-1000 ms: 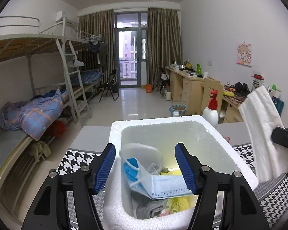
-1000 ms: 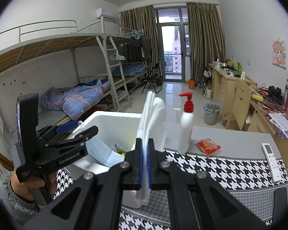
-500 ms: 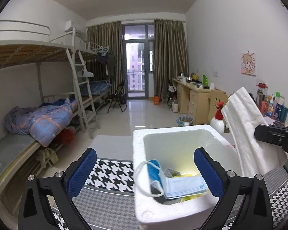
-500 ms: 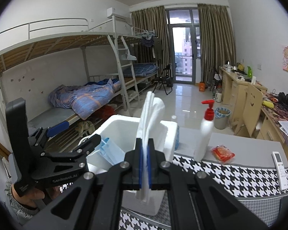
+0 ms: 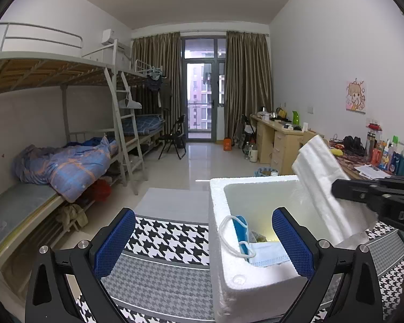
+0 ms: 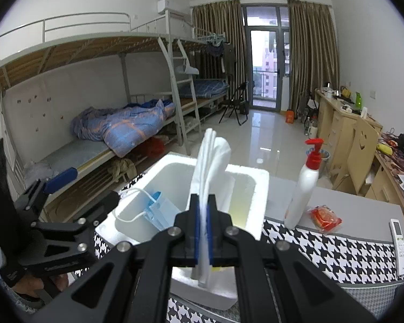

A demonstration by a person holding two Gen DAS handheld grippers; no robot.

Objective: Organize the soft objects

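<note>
The right claw [image 6: 202,231] pinches a folded white cloth [image 6: 211,167] upright over the foam box [image 6: 261,188] on the table [image 6: 336,258], probably to drop it beside the blue mask [image 5: 264,250], while the left claw [image 5: 203,245], with nothing between its pads, has just been opening and now stands wide.

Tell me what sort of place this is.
Most likely a shared dormitory room: metal bunk beds with a ladder line one wall, wooden study desks line the other, and a curtained balcony door closes the far end.
</note>
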